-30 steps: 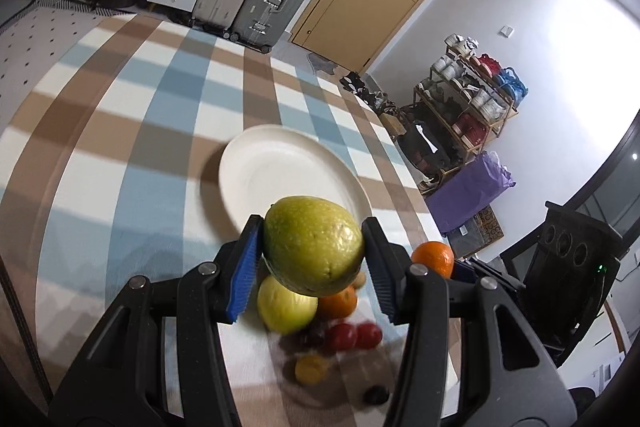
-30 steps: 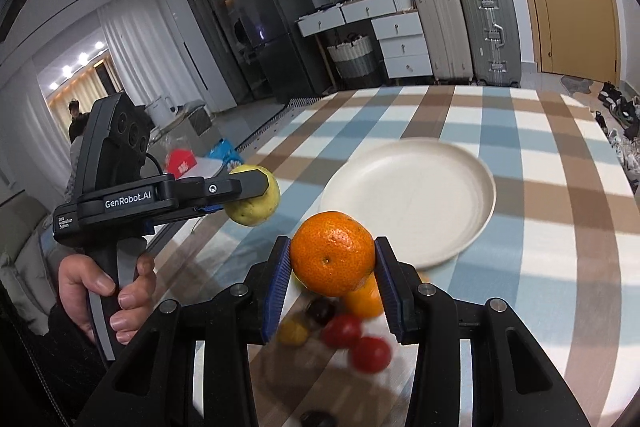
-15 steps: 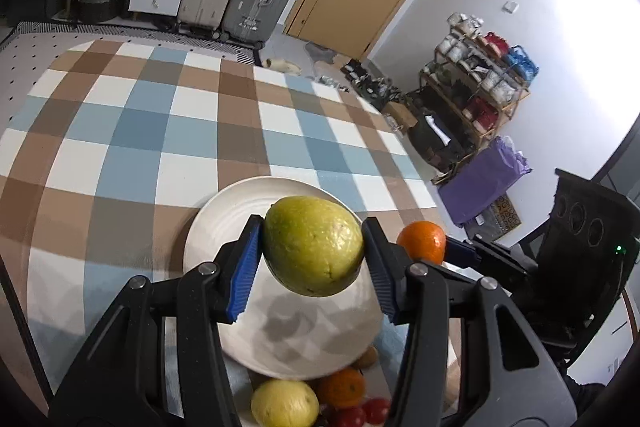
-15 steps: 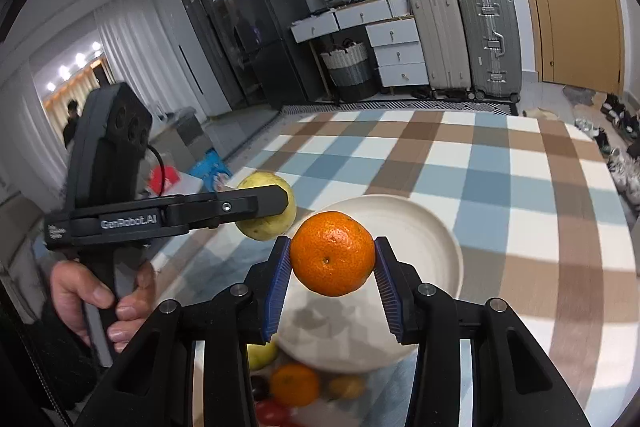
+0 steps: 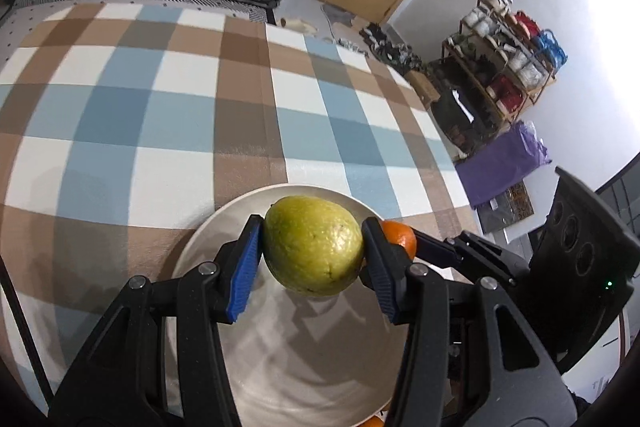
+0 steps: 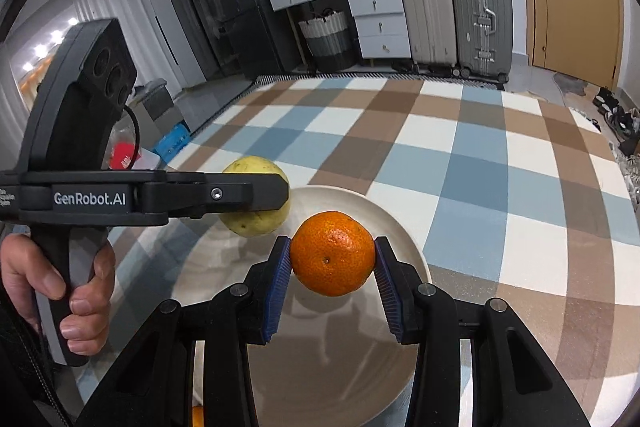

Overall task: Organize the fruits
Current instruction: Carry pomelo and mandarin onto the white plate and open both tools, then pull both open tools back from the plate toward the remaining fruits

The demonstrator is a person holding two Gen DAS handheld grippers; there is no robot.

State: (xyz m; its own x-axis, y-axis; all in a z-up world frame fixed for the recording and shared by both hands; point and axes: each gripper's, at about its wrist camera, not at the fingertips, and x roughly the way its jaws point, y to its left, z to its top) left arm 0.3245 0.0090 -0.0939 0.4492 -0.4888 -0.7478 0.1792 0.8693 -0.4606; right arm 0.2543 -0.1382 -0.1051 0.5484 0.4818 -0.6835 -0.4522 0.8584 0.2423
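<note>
- At the far left of the right wrist view, the person's left hand (image 6: 60,291) wraps the black handle of the left gripper (image 5: 312,259), which reaches in from the left with "GenRobot.AI" printed on its side.
- The left gripper's 2 blue-padded fingers (image 5: 244,267) are closed on a large, round yellow-green fruit with a dull, speckled skin (image 5: 314,245); each pad presses 1 side of it.
- That yellow-green fruit (image 6: 256,199) hangs above the far left part of a round, shallow cream-coloured plate (image 5: 304,367), clear of its surface, and casts a shadow onto it.
- The plate (image 6: 400,227) lies on a checked tablecloth of blue, brown and white squares (image 5: 180,115); the inside of the plate shows only shadows of the tools and fruit.
- To the right, the right gripper (image 6: 330,267) is clamped on a round, glossy orange mandarin with pitted peel (image 6: 332,253), 1 blue ribbed pad on each side.
- The mandarin (image 5: 400,237) is held in the air over the plate, just beside the yellow-green fruit and to its right; in the left wrist view it peeks out behind the left gripper's right finger.
- A sliver of another orange fruit (image 6: 197,417) shows at the plate's near edge, mostly hidden.
</note>
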